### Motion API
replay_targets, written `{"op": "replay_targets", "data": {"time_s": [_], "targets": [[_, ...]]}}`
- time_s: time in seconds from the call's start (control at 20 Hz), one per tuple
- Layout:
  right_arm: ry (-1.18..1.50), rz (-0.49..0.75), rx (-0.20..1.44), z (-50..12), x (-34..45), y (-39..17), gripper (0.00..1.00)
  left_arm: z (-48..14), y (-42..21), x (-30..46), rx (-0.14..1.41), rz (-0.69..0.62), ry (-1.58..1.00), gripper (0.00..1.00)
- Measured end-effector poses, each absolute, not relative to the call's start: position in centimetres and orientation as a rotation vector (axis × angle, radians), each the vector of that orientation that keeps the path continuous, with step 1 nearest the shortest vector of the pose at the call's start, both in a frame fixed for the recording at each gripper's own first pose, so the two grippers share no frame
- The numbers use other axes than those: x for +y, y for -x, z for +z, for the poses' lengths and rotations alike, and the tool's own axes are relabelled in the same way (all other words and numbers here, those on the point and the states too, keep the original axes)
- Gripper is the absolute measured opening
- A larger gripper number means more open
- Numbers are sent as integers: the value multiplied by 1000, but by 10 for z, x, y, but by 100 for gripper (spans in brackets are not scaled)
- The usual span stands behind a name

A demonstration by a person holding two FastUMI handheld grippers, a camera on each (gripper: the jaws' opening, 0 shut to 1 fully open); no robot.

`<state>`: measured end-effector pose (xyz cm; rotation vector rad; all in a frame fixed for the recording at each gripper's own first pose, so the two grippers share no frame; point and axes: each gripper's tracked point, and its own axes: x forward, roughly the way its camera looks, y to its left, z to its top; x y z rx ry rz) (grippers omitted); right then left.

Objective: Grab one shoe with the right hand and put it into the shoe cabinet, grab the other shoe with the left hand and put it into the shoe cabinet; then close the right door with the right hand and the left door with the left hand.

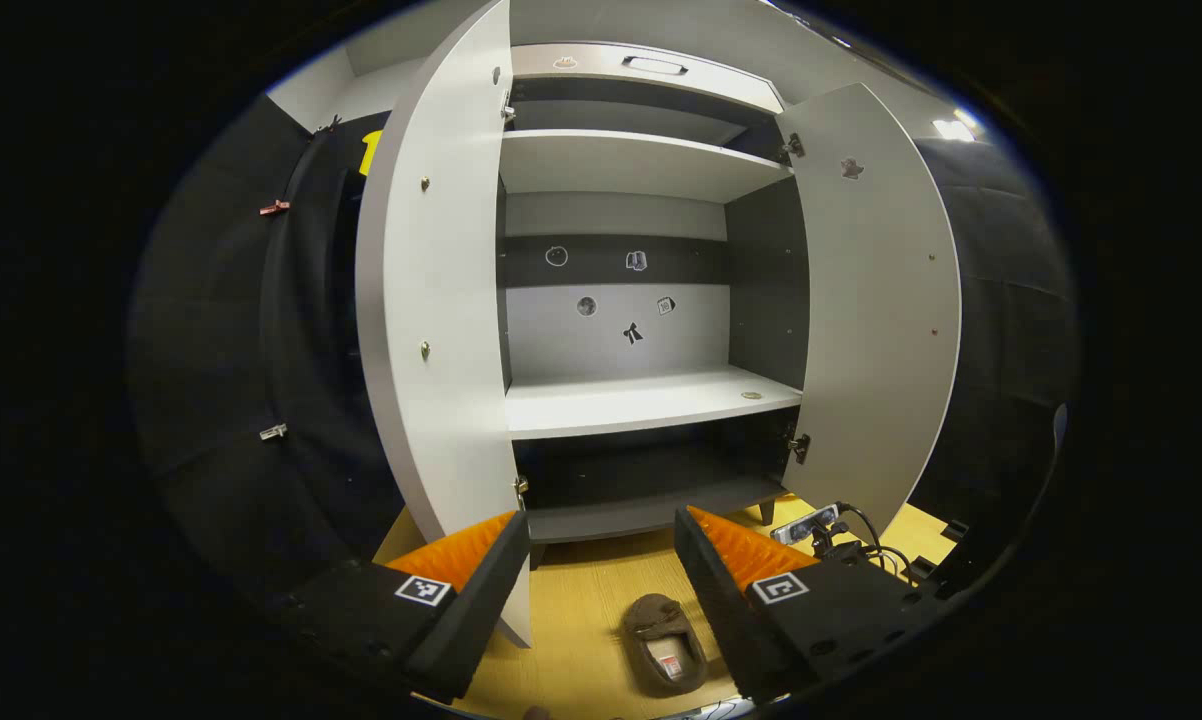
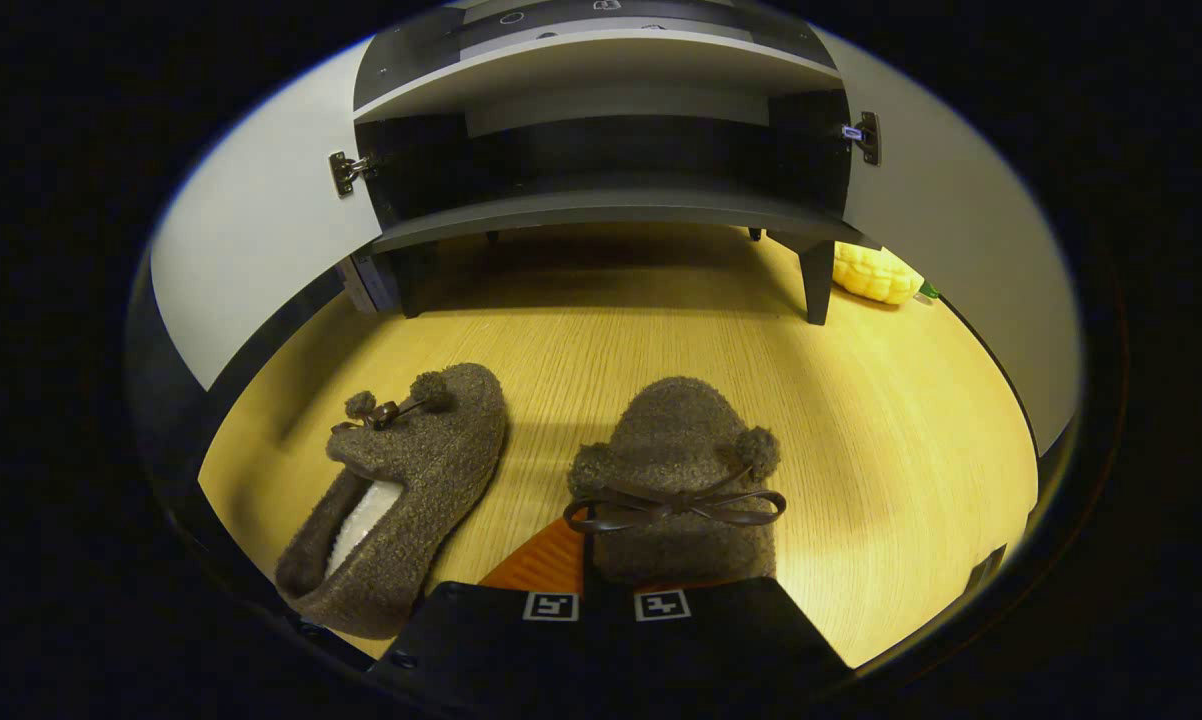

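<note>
Right gripper clenched on right slipper; left slipper on floor; left gripper released before open cabinet.

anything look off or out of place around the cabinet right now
One oddity: a yellow corn-shaped toy lies on the wooden floor beside the shoe cabinet's right leg, unrelated to the shoes. The left slipper also sits skewed relative to the slipper in the right gripper. Nothing looks spilled or damaged.
</note>
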<state>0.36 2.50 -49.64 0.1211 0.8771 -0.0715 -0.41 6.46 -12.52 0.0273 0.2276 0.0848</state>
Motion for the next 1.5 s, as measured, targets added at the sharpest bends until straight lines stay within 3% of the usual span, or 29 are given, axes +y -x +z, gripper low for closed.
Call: {"op": "replay_targets", "data": {"time_s": [0.05, 0.3, 0.7, 1.15, 1.5], "targets": [[-126, -65, 880, -496, 25, -3, 6, -126, 5, 64, 228, 85, -32, 93], [-133, -47, 850, -456, 20, 1, 5, -119, 8, 56, 211, 72, -20, 93], [-58, -26, 568, -261, 2, -40, 5, -101, 16, 34, 163, 4, -8, 93], [2, -47, 301, -104, -25, -178, 5, -105, 34, 18, 152, -55, 71, 93], [-2, -47, 289, -78, -39, -301, 5, -110, 30, 18, 166, -75, 186, 94]]}}
